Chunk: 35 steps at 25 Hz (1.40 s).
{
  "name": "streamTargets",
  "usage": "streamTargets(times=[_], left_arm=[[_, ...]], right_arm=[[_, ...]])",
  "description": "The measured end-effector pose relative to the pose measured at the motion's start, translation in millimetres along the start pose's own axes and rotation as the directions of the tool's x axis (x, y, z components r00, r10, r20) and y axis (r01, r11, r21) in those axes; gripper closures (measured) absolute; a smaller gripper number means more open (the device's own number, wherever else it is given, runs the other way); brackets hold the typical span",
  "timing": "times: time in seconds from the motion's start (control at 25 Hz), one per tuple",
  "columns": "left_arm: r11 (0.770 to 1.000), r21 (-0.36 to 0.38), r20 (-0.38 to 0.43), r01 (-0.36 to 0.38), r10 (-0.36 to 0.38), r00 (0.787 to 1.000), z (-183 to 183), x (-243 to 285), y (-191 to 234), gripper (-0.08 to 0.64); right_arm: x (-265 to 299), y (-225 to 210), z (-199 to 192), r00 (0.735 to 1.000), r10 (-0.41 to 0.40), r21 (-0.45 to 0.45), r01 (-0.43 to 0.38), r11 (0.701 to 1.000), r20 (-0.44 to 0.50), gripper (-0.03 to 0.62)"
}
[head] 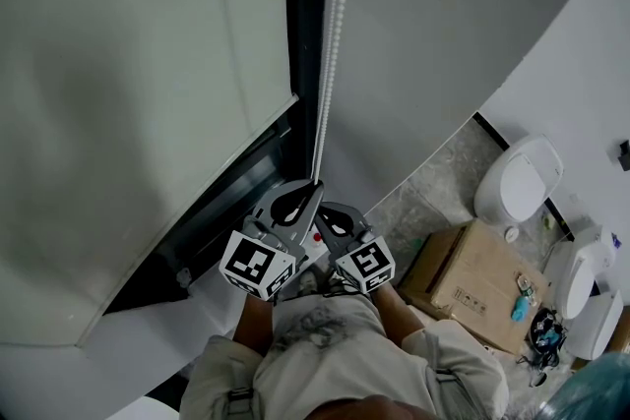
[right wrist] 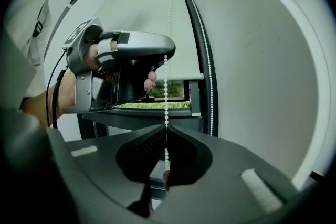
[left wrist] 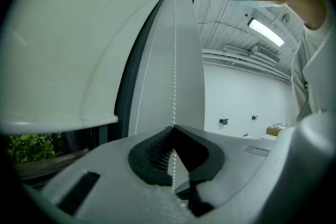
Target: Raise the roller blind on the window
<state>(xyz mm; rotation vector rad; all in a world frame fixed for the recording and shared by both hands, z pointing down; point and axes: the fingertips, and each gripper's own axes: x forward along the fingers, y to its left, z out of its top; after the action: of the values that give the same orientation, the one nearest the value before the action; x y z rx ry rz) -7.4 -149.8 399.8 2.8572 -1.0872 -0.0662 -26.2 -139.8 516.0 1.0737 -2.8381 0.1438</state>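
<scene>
Both claws are closed on the bead chain (head: 333, 34). The left claw (left wrist: 173, 127) pinches it at the jaw tips, and the right claw (right wrist: 166, 129) pinches the same run just below. In the head view the two sit nearly touching, close to the foot of the dark window frame (head: 305, 15). The roller blind (head: 128, 93) hangs left of the chain and covers most of the glass. Its bottom bar (left wrist: 58, 124) sits low, and only a narrow strip of green foliage (right wrist: 163, 91) shows beneath it. Judged from this, the task is at an early stage: the chain is secured, but almost the full height of the blind is left to raise. The second run of the chain loop (right wrist: 207, 60) hangs free against the frame and should be kept clear of the claws. With both claws stacked on one run, a hand-over-hand pull appears to be the likely method, and the lower claw has limited downward travel before it reaches the white sill (head: 148, 339). A pale wall panel (head: 443, 34) stands directly right of the chain. On the speckled floor (head: 433, 182) further right, well apart from the work, are a cardboard box (head: 472, 280) and several white rounded fixtures (head: 517, 177). None of them obstructs the chain.
</scene>
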Motion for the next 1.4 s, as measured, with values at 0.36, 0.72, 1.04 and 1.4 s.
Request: streamTargets(times=[0.36,0.72,1.04,1.4], left_arm=[[1.0,-0.03,-0.042,-0.009,0.008,0.999,-26,-2,1,0.549],[0.998,-0.063,-0.061,-0.016,0.012,0.998,-48,-2,0,0.549],[0.998,-0.052,-0.054,-0.023,0.02,0.998,-44,-3,0,0.549],[0.999,-0.033,-0.061,-0.037,0.034,0.998,-45,-4,9,0.549]], right_arm=[[2,1,-26,0.999,0.002,0.014,-0.001,1.0,-0.05,0.581],[3,-4,-47,0.996,-0.008,0.036,0.011,0.999,-0.093,0.58],[0,-5,-39,0.997,-0.005,0.0,0.005,1.0,-0.078,0.57],[-32,-15,41,0.996,0.017,-0.011,-0.016,1.0,0.09,0.499]])
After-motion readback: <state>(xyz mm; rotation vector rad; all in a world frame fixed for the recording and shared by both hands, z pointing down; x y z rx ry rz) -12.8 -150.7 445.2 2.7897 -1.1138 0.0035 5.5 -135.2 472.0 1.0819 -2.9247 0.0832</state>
